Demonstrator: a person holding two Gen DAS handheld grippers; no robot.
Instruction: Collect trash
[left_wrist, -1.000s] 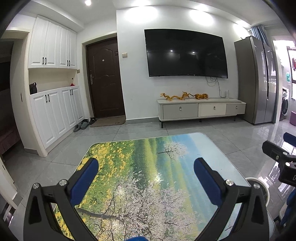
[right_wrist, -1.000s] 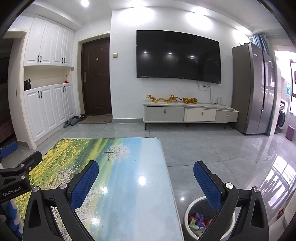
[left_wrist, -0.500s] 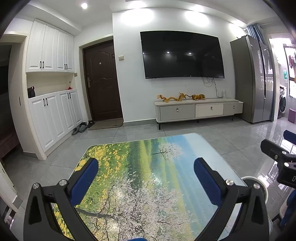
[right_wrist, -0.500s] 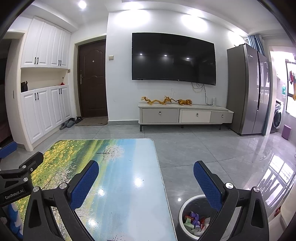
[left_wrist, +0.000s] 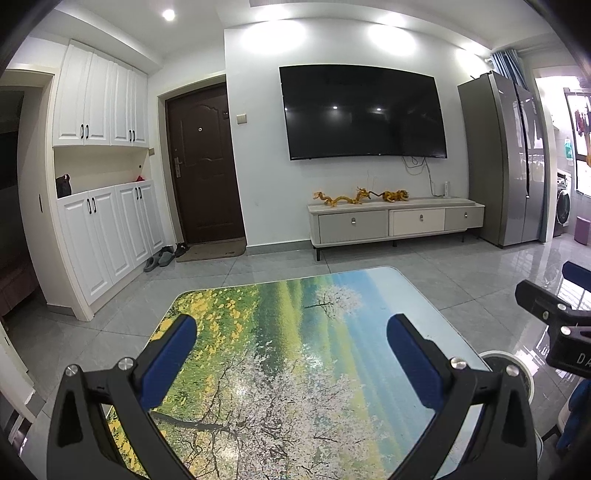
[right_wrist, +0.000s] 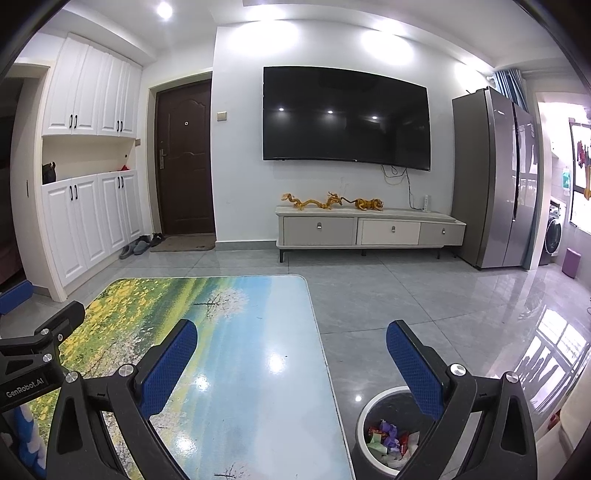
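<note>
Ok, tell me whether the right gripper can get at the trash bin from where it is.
Probably yes. The right gripper is open and empty, and the trash bin stands on the floor just below it, beside the table edge, mouth uncovered, nothing between them.

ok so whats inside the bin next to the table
The bin holds crumpled wrappers in red, purple, green and white. The right claw, open and empty, hides its right side, and the bottom is buried.

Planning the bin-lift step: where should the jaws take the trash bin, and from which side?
Grip the trash bin by its white rim, from above: it stands upright and open-topped on the floor beside the table, its near rim bare, wrappers inside.
</note>
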